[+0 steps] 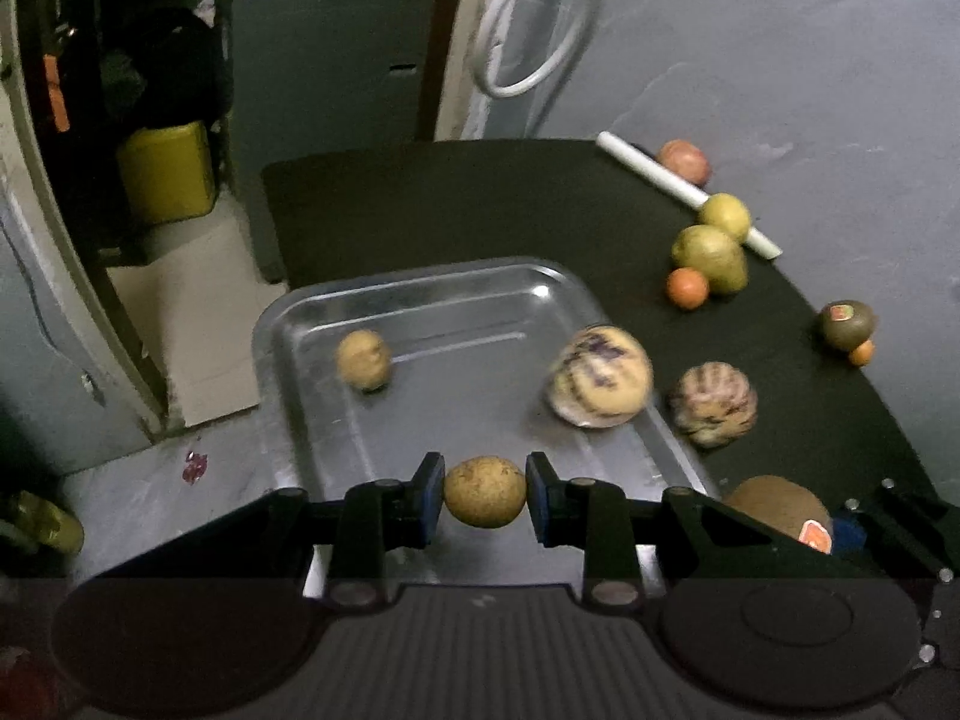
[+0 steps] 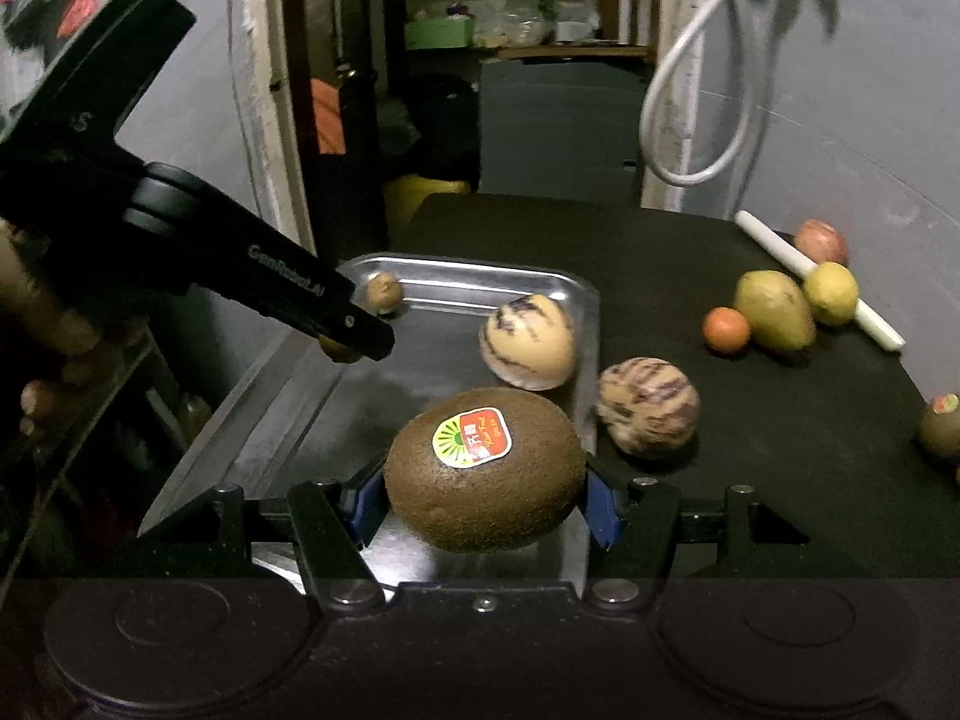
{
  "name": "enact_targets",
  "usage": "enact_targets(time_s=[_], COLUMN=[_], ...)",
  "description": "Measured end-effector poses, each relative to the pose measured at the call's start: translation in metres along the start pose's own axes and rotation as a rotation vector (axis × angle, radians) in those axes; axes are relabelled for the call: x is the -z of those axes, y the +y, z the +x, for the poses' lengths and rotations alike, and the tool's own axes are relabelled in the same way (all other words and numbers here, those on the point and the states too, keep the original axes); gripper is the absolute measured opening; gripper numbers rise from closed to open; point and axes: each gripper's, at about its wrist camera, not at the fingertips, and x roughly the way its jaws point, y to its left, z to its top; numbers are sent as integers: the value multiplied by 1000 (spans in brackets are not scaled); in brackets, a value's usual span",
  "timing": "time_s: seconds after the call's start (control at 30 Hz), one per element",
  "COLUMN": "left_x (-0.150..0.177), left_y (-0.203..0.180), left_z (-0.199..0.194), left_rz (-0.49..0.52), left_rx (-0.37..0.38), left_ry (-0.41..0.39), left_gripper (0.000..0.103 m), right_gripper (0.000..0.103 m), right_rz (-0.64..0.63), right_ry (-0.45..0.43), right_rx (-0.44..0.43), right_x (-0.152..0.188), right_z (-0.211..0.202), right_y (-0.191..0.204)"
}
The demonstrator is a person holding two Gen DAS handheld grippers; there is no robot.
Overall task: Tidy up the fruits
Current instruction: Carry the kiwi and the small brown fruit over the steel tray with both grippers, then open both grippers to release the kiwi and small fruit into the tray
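Observation:
My left gripper (image 1: 485, 499) is shut on a small round tan fruit (image 1: 485, 491) and holds it over the near part of the metal tray (image 1: 312, 324). My right gripper (image 2: 486, 504) is shut on a brown kiwi with a sticker (image 2: 485, 471) above the tray's near right corner (image 2: 585, 300). In the tray lie another small tan fruit (image 1: 363, 359) and a cream melon with purple stripes (image 1: 600, 383). A second striped melon (image 1: 713, 403) lies on the black mat just right of the tray.
On the black mat (image 1: 456, 204) at the right lie a pear (image 1: 711, 255), a lemon (image 1: 725, 215), a small orange (image 1: 687, 287), an apple (image 1: 684, 161), a white stick (image 1: 660, 177), another kiwi (image 1: 846, 324). A white cable (image 1: 510, 30) hangs behind.

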Motion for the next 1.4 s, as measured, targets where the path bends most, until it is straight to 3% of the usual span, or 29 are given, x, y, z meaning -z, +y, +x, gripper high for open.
enact_targets(time_s=[0.27, 0.63, 0.73, 0.77, 0.87, 1.0, 1.17, 1.4], left_x=[-4, -5, -5, -5, -7, -10, -17, -30], left_y=[25, 28, 30, 30, 28, 21, -3, -52], left_z=[16, 31, 30, 29, 23, 6, -9, -2], left_rz=[0, 11, 5, 2, -3, -13, 34, 135], left_rx=[-32, -45, -48, -50, -45, -34, 8, 77], left_ry=[-5, 12, 12, 11, -8, -72, -129, -117], left_gripper=[32, 32, 44, 53, 59, 83, 92, 96], right_gripper=[65, 66, 67, 69, 77, 87, 101, 102], right_rz=[-29, -11, -5, -5, -11, 20, 127, 295], right_ry=[35, 94, 88, 78, 48, 20, -32, -50], right_rx=[11, -3, -7, -9, -12, -1, 69, 291], right_x=[-7, -3, -2, -2, -3, -4, 0, 19], right_z=[32, 52, 50, 48, 39, 21, -18, -62], right_y=[4, 7, 7, 7, 5, -4, -33, -94])
